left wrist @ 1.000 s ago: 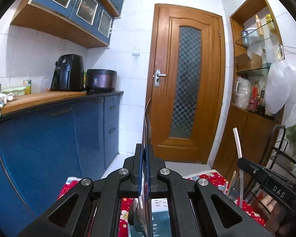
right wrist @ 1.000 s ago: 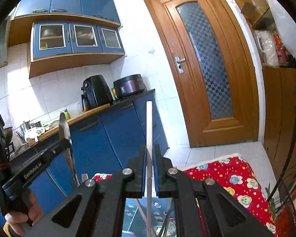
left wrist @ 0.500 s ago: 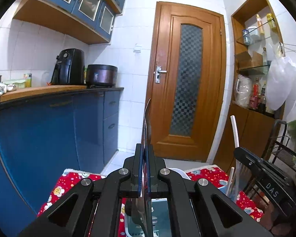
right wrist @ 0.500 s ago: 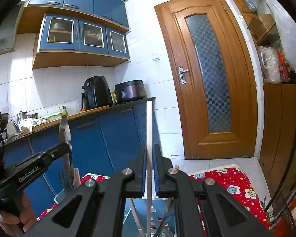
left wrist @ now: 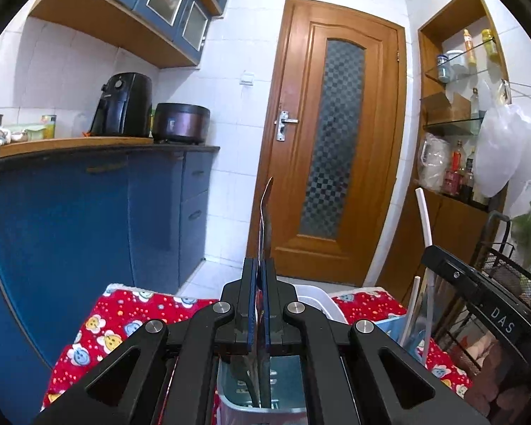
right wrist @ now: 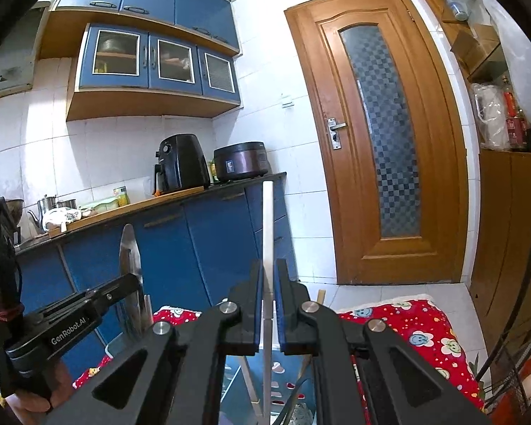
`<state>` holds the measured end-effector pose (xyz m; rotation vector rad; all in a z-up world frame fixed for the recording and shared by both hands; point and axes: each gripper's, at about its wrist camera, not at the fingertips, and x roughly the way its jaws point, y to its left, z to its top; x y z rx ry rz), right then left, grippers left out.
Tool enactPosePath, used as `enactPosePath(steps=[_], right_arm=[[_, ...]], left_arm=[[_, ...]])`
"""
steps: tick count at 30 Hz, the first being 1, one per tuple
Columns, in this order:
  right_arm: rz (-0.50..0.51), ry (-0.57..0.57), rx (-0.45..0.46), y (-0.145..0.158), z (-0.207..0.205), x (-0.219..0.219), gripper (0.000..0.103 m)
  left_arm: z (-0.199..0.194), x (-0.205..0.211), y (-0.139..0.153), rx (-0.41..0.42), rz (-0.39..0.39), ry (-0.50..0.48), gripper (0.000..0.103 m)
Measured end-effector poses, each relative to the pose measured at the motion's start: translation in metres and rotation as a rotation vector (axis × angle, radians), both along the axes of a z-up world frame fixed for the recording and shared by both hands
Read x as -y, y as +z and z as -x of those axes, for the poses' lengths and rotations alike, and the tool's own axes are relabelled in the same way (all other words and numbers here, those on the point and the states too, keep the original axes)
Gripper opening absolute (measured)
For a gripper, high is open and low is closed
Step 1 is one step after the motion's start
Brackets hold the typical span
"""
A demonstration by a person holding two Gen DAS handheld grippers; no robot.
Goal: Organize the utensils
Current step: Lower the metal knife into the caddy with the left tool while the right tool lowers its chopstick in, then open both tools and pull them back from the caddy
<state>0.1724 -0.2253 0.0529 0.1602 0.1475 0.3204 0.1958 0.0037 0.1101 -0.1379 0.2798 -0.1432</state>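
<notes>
My left gripper [left wrist: 261,276] is shut on a steel knife [left wrist: 265,219] that stands upright, blade up, its lower end inside a pale blue utensil bin [left wrist: 262,407] below the jaws. My right gripper [right wrist: 268,279] is shut on a white chopstick [right wrist: 267,223], held upright over the same bin [right wrist: 240,382], where more sticks lie. In the right wrist view the left gripper [right wrist: 124,287] and its knife [right wrist: 129,258] show at the left. In the left wrist view the right gripper [left wrist: 432,251] and the chopstick [left wrist: 423,212] show at the right.
The bin stands on a red flowered cloth [left wrist: 116,322]. A white basket rim [left wrist: 318,301] lies behind it. Blue cabinets with a wooden counter [left wrist: 70,141] are at the left, a wooden door [left wrist: 332,148] ahead, a black wire rack [left wrist: 506,272] at the right.
Both grippers have come down lower toward the bin while keeping their hold. More red cloth and the bin now show below the jaws.
</notes>
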Motion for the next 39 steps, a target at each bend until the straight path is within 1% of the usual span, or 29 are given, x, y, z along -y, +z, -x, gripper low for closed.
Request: enactPosePath(steps=[16, 27, 31, 34, 35, 36, 37, 38, 39], right_arm=[[0.03, 0.007, -0.008, -0.004, 0.004, -0.005, 0.008], [-0.001, 0.025, -0.052, -0.013, 0.004, 0.004, 0.008], [-0.037, 0.042, -0.07, -0.011, 0.009, 0.014, 0.008], [-0.05, 0.044, -0.077, -0.01, 0.014, 0.021, 0.009], [-0.052, 0.046, -0.081, -0.01, 0.016, 0.023, 0.009], [-0.055, 0.048, -0.083, -0.01, 0.018, 0.025, 0.009], [-0.057, 0.047, -0.083, -0.01, 0.02, 0.027, 0.011], [-0.057, 0.047, -0.08, -0.009, 0.023, 0.029, 0.014], [-0.057, 0.047, -0.076, -0.009, 0.025, 0.03, 0.014]], left_arm=[[0.01, 0.002, -0.009, 0.003, 0.01, -0.021, 0.003], [0.019, 0.011, -0.01, 0.035, -0.02, -0.031, 0.003], [0.018, 0.011, -0.008, 0.015, -0.013, -0.041, 0.004], [0.017, 0.01, -0.007, -0.008, 0.011, -0.051, 0.01], [0.017, 0.008, -0.006, -0.01, 0.019, -0.05, 0.014], [0.017, 0.007, -0.005, -0.01, 0.025, -0.048, 0.022], [0.019, 0.006, -0.004, -0.008, 0.031, -0.046, 0.026], [0.02, 0.005, -0.003, -0.005, 0.036, -0.046, 0.035], [0.022, 0.004, -0.001, -0.001, 0.038, -0.049, 0.038]])
